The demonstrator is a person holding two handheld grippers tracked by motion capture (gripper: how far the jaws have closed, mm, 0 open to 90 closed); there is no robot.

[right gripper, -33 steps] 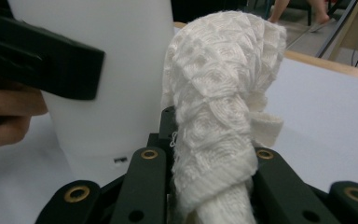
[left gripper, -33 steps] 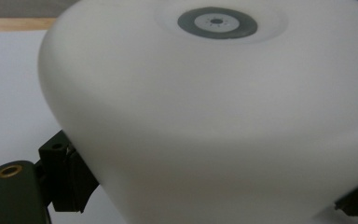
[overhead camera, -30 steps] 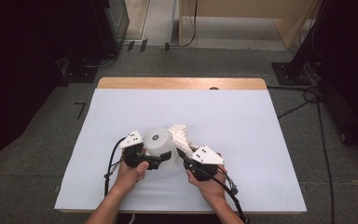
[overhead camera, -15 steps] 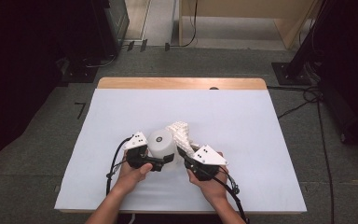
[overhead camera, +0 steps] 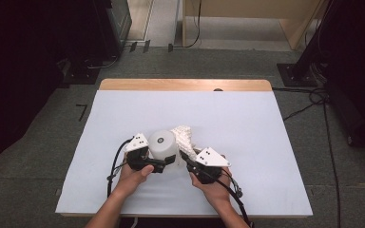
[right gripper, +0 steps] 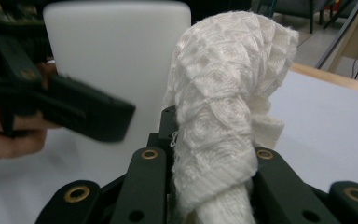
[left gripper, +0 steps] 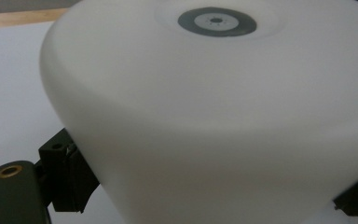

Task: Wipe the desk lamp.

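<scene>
The left gripper has its fingers clamped on either side of a white, smooth, matte cylinder-shaped container that stands upright with a small grey disc centred on its top face. The grip looks meant to steady the container on the bench while the other hand works on it. In the left gripper view the container's rounded, slightly translucent wall bulges between the two black fingers, which sit low at its sides.

The right gripper has its fingers drawn nearly together on a bunched white cloth, a soft waffle-knit fabric with a raised diamond pattern. The cloth rises past the fingertips as a folded wad and stands just beside the container's wall, on the side away from the left fingers, probably touching it. I judge the job to be wiping the container: one gripper braces it, the other presses the cloth to its side.
</scene>
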